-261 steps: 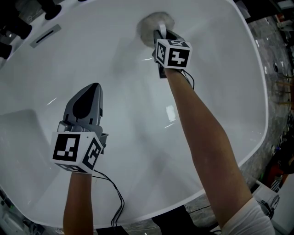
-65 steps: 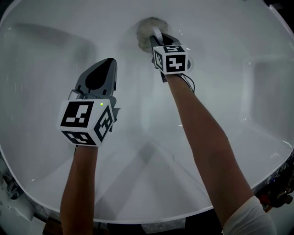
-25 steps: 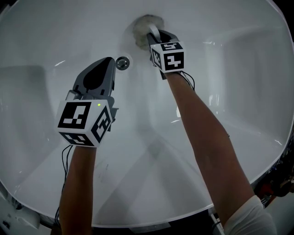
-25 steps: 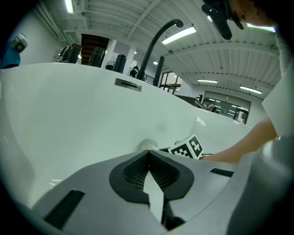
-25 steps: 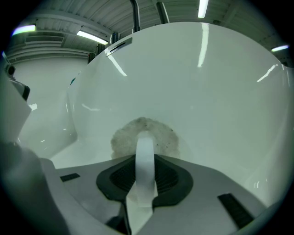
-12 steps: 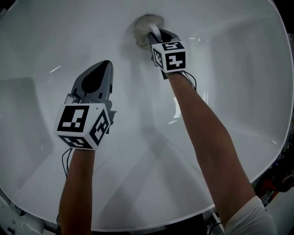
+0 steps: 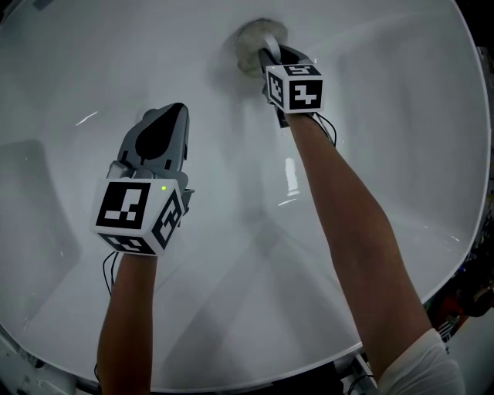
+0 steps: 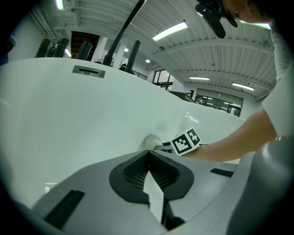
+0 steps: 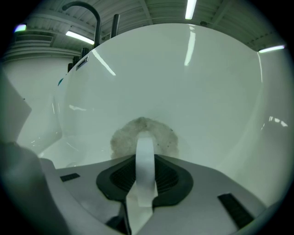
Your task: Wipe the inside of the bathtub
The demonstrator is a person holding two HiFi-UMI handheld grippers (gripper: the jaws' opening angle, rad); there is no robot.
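Head view: a person leans over a white bathtub [image 7: 69,69], a gripper in each hand. The right gripper [image 7: 272,58] reaches to the far inner wall, where a round grey scrubbing pad [image 7: 253,40] lies against the white surface. The left gripper [image 7: 168,116] hangs over the middle of the tub, well apart from the pad; whether it touches the surface cannot be told.

Left gripper view: the left gripper [image 8: 148,153] has its fingers [image 8: 133,172] closed tip to tip, with nothing between them. Beyond them the scrubbing pad [image 8: 150,141] sits on the tub wall [image 8: 69,114], with the right gripper's marker cube [image 8: 186,141] just beside it and a bare forearm [image 8: 234,140] running off to the right. A slotted overflow plate [image 8: 87,70] shows high on the wall, a dark faucet pipe [image 8: 126,25] rises behind the rim, and ceiling lights [image 8: 171,31] shine overhead.

Right gripper view: the right gripper [image 9: 145,158] has its fingers [image 9: 170,176] clamped on a white strap [image 9: 145,142] that loops up from the scrubbing pad [image 9: 124,137]. The speckled pad lies flat against the curved wall of the bathtub [image 9: 193,92]. A dark curved faucet [image 9: 85,8] stands above the rim at upper left.
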